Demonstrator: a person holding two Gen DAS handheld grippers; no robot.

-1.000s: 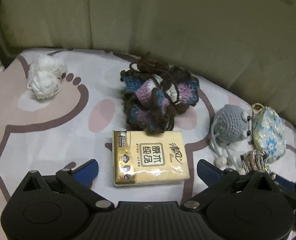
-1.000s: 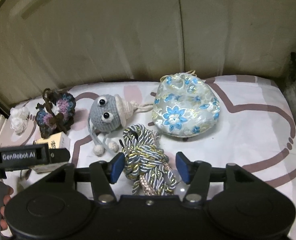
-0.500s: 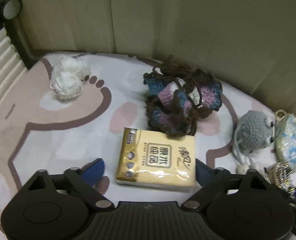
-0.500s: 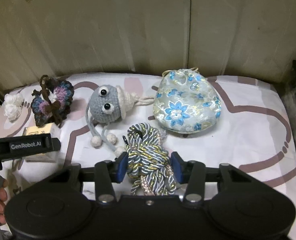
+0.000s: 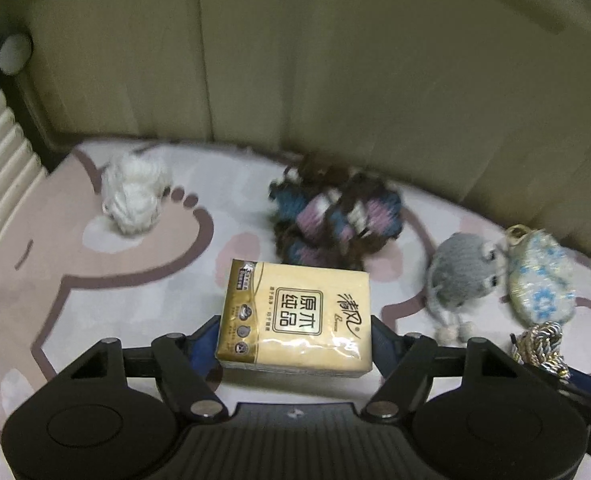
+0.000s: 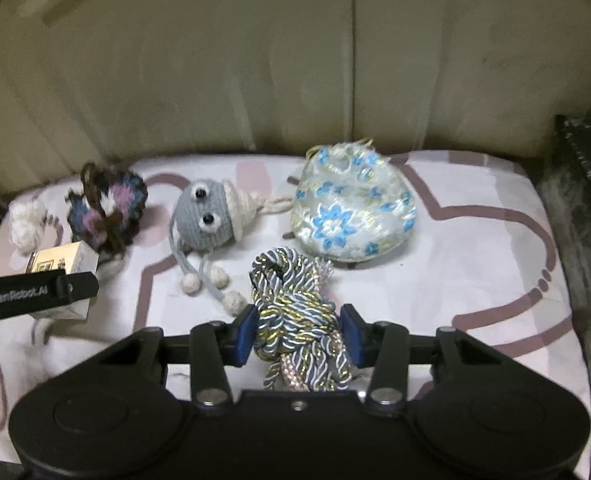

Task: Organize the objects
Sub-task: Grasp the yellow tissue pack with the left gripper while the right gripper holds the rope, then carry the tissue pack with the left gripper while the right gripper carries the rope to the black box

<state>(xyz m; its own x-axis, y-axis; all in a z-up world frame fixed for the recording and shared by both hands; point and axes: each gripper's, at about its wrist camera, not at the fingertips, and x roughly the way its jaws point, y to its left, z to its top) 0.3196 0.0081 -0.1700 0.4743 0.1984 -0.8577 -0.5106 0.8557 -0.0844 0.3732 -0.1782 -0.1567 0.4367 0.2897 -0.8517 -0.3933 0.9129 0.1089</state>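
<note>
Lying long axis left-right at frame bottom centre, your tissue pack (image 5: 295, 318) sits between the left gripper (image 5: 295, 340), whose jaws are closing, tighter than a second ago. Your right gripper (image 6: 297, 334) clamps the rope bundle (image 6: 295, 312), narrower than before.

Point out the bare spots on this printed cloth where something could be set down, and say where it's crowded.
Free: the stretch right of the floral pouch, toward the dark edge, and the patch between the white yarn ball and the tissue pack. Crowded: the crocheted piece, grey crochet toy, pouch and rope bundle sit close together.
</note>
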